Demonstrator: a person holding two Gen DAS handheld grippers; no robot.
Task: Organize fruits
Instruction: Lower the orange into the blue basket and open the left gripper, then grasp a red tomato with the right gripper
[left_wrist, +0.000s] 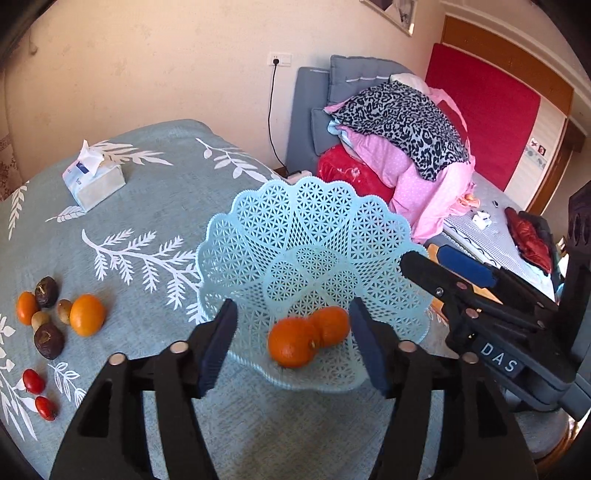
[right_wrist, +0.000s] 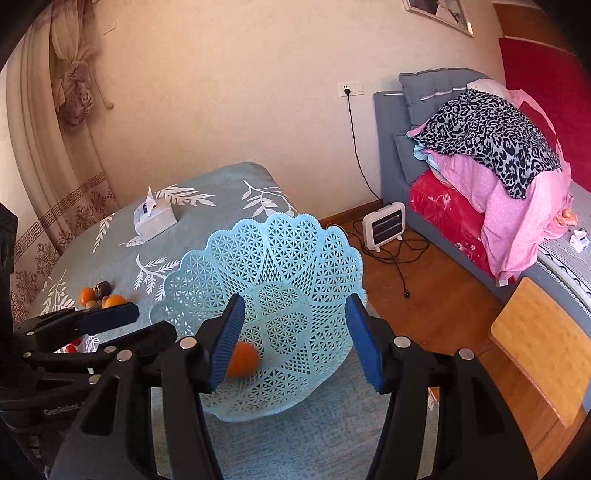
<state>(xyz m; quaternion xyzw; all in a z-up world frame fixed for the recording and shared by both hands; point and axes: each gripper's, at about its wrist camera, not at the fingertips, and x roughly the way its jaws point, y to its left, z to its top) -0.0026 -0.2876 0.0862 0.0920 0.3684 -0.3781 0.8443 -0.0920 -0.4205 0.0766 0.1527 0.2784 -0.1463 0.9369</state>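
Two oranges (left_wrist: 308, 338) sit in the basket (left_wrist: 310, 236); both the left hand-held gripper (left_wrist: 291, 341) and the right hand-held gripper (right_wrist: 291, 339) are spread, empty, so next grab the loose orange (left_wrist: 87, 314) from the counter (left_wrist: 155, 206) pile.

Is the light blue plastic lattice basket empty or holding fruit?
Holding fruit: two oranges lie touching in the light blue plastic lattice basket, near its front wall. The other fruit remains on the tablecloth.

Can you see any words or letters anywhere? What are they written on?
"DAS": white letters on the black right gripper.
"GenRobot", faint grey and only partly legible: on the black left gripper.
Blue print on the white tissue pack: too blurred to read.
Nothing else is readable.
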